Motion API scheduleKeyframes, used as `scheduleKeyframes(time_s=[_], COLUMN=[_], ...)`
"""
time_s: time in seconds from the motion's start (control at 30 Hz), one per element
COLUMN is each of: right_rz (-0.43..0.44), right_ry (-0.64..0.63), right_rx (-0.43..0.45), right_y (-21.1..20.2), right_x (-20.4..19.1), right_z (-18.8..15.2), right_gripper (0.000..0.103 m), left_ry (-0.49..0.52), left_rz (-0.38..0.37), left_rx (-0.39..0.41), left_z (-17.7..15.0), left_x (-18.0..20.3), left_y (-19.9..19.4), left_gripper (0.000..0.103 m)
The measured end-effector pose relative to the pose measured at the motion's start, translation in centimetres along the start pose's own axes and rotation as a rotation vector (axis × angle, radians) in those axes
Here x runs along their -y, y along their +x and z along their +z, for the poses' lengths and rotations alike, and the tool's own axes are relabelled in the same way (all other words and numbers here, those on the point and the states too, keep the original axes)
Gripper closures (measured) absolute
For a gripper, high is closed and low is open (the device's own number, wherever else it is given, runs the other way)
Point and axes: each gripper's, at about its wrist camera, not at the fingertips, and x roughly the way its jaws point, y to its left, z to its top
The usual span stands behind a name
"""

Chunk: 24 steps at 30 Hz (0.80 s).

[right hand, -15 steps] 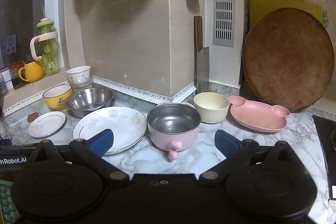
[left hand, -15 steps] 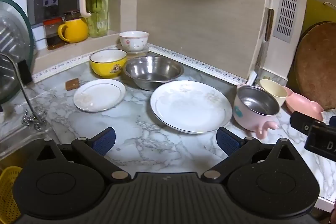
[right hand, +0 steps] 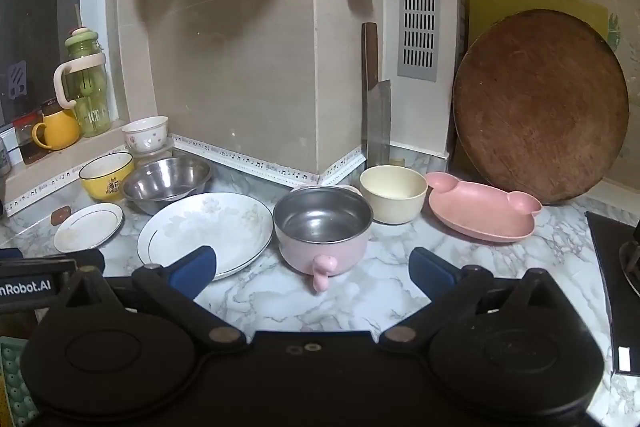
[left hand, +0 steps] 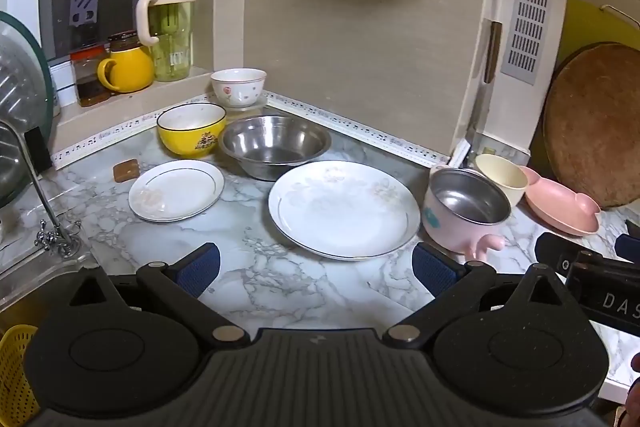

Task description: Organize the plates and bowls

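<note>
Hovering over the marble counter point(left hand: 280, 291), both tongs gaping wide, gripping nothing.
Lying ahead of left gripper point(left hand: 316, 263): large plate point(left hand: 344, 207); sitting before right gripper point(right hand: 312, 267): pink pot point(right hand: 324, 227).

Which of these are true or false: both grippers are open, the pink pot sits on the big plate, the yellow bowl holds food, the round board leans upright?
1. The left gripper and right gripper are open. True.
2. The pink pot sits on the large plate. False: beside it, on the counter.
3. The yellow bowl holds food. False: it looks empty.
4. The round board leans upright. True.
</note>
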Motion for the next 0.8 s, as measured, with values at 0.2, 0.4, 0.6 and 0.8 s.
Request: scheduleKeyframes(time_s=[0.2, 0.4, 0.6, 0.8], right_rz=[-0.006, -0.032, -0.056, -0.072], right_ry=[0.007, 0.017, 0.037, 0.043], right_rx=[-0.001, -0.007, -0.018, -0.012], right_y=[-0.7, -1.5, -2.1, -2.6], right_x=[0.4, 1.2, 1.8, 2.3], right_z=[0.1, 0.3, 0.2, 0.1], right_gripper=[0.000, 0.000, 0.000, 0.000], left_ry=[0.010, 0.031, 0.037, 0.045], left_rz=[-0.034, -0.058, -0.085, -0.100], left_rx=[-0.004, -0.012, -0.011, -0.009], left_z=[-0.1, 0.0, 0.1, 0.0], left_x=[0.4, 1.3, 1.8, 2.2], left_y=[-0.5, -0.8, -1.1, -1.3], left_gripper=[0.000, 0.000, 0.000, 0.000])
